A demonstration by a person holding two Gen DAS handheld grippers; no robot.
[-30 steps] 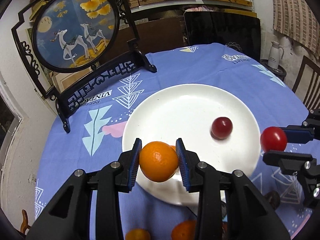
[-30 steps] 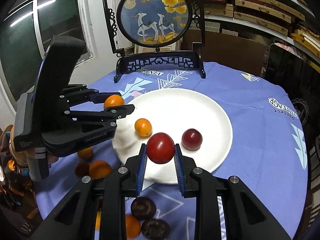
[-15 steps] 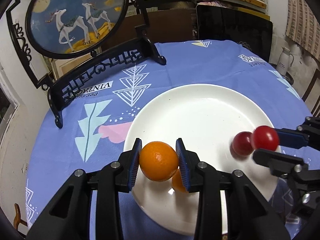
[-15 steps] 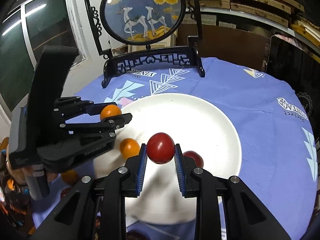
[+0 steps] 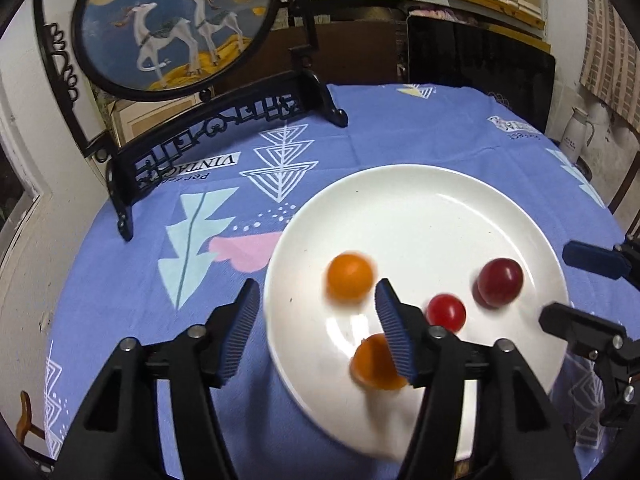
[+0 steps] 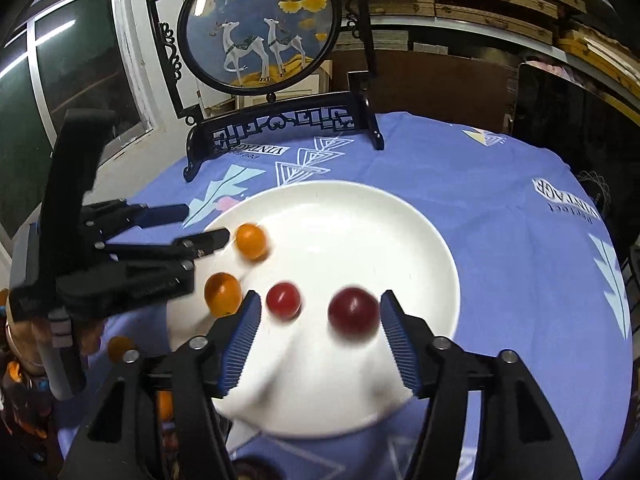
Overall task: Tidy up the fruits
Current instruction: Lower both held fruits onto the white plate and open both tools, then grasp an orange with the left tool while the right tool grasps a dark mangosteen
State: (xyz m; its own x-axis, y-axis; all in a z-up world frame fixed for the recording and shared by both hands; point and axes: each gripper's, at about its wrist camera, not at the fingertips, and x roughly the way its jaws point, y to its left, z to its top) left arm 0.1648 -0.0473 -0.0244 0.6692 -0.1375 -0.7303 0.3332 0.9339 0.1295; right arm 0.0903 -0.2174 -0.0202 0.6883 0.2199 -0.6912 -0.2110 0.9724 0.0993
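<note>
Resting on white plate (image 5: pixel 420 216), two oranges (image 5: pixel 350 282), two red fruits (image 5: pixel 500 282), both hand-held grippers (image 5: pixel 316 332) gaping, empty.

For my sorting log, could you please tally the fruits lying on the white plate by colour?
Orange fruits: 2, one near the left gripper, one at the plate's near-left rim.
Bright red fruit: 1.
Dark red fruit: 1.
Total on the plate: 4.

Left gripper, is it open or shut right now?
Open. The left gripper has its jaws spread wide with nothing between the pads; the blurred orange sits loose on the white plate.
</note>
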